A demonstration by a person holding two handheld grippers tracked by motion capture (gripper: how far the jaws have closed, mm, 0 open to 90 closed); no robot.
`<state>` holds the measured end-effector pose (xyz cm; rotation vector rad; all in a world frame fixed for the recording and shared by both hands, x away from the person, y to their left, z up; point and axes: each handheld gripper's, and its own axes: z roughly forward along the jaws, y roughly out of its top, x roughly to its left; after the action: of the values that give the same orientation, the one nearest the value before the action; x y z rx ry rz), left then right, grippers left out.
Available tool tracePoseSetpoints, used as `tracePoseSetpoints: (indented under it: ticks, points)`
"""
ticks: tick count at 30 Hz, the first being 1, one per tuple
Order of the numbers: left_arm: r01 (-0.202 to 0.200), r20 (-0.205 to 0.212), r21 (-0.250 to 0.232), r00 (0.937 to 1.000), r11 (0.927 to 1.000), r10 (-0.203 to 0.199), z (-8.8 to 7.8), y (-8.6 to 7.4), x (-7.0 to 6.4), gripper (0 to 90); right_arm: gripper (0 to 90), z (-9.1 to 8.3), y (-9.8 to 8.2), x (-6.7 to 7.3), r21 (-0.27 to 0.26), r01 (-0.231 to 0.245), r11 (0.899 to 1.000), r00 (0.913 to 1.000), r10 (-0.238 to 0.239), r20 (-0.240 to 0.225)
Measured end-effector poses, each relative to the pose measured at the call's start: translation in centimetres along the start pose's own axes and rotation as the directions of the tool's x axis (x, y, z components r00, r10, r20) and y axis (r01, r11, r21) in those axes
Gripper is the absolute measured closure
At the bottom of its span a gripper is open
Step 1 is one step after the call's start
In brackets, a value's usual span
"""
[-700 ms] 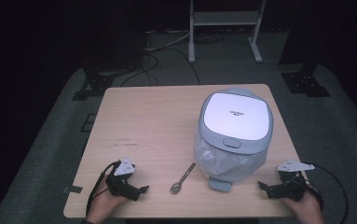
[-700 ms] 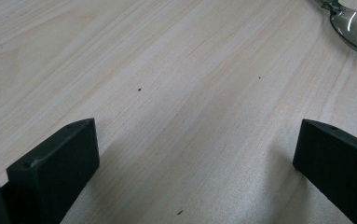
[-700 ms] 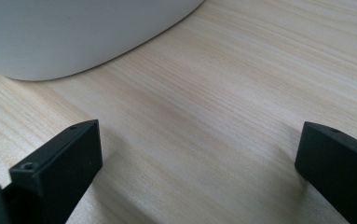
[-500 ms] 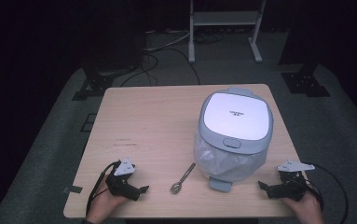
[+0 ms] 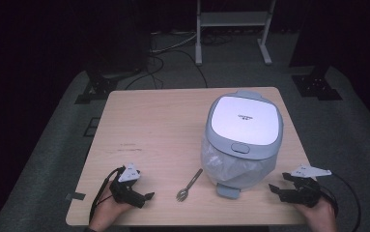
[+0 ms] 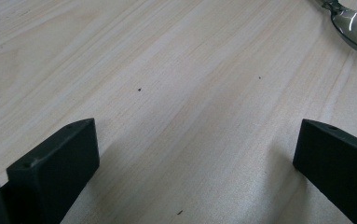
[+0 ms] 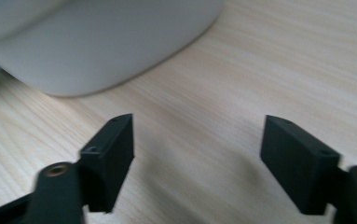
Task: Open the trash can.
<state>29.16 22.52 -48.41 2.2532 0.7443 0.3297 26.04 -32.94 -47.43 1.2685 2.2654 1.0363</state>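
So nothing moves: my left gripper (image 5: 146,196) and right gripper (image 5: 275,188) rest wide and empty at the table's (image 5: 163,125) near edge, the small metal spoon (image 5: 189,184) untouched.

Table (image 5: 163,130): pale wood, visible grain, matt finish. Spoon (image 5: 189,185): polished metal, bowl glossy, mirror-bright in left gripper view. Bin (image 5: 243,140): smooth grey plastic body, white lid panel with sheen, thin crinkled clear plastic liner. Gripper jaws: matt black plastic. Floor: grey carpet.
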Motion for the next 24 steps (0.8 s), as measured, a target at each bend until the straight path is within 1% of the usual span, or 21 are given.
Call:
tracePoseSetpoints:
  ticks: [2,3,4,9,10,11,12,13,15,19,22,24]
  points:
    - [0.0,0.0,0.0,1.0,1.0,0.0,0.0,0.0,0.0,0.0,35.9,-0.4,0.2,0.0,-0.015,-0.001,1.0,0.9999,0.001,-0.015]
    - [0.0,0.0,0.0,1.0,1.0,0.0,0.0,0.0,0.0,0.0,42.7,-0.7,0.3,0.0,-0.022,-0.002,1.0,0.9998,0.002,-0.022]
    - [0.0,0.0,0.0,1.0,1.0,0.0,0.0,0.0,0.0,0.0,46.4,-0.8,0.3,0.0,-0.025,0.0,1.0,0.9996,-0.001,-0.03]
    - [0.0,0.0,0.001,1.0,1.0,0.0,0.0,0.0,0.0,0.0,69.2,-1.4,0.5,0.1,-0.024,0.006,1.0,0.9983,-0.007,-0.058]
    - [0.0,0.0,0.0,1.0,1.0,0.0,0.0,0.0,0.0,0.0,75.8,-1.5,0.6,0.1,-0.026,0.007,1.0,0.998,-0.009,-0.063]
    - [0.0,0.0,0.0,1.0,1.0,0.0,0.0,0.0,0.0,0.0,84.2,-1.6,0.7,0.1,-0.022,0.007,1.0,0.9975,-0.009,-0.07]
    - [0.0,0.0,0.0,1.0,1.0,0.0,0.0,0.0,0.0,0.0,84.2,-1.6,0.7,0.1,-0.022,0.007,1.0,0.9975,-0.009,-0.07]
    - [0.0,0.0,0.001,1.0,1.0,0.0,0.0,0.0,0.0,0.0,89.9,-1.9,0.9,0.1,-0.018,0.003,1.0,0.9967,-0.004,-0.081]
    - [0.0,0.0,0.001,1.0,1.0,0.0,0.0,0.0,0.0,0.0,90.0,-2.1,1.1,0.1,-0.011,-0.009,1.0,0.9962,0.008,-0.087]
    - [0.0,0.0,0.0,1.0,1.0,0.0,0.0,0.0,0.0,0.0,90.0,-2.6,1.6,0.0,-0.012,-0.015,1.0,0.9947,0.014,-0.102]
    - [0.0,0.0,0.001,1.0,1.0,0.0,0.0,0.0,0.0,0.0,90.0,-2.9,1.9,-0.1,-0.017,-0.009,1.0,0.9937,0.007,-0.111]
    - [0.0,0.0,0.0,1.0,1.0,0.0,0.0,0.0,0.0,0.0,90.0,-3.4,2.3,-0.2,-0.021,-0.013,1.0,0.9926,0.01,-0.121]
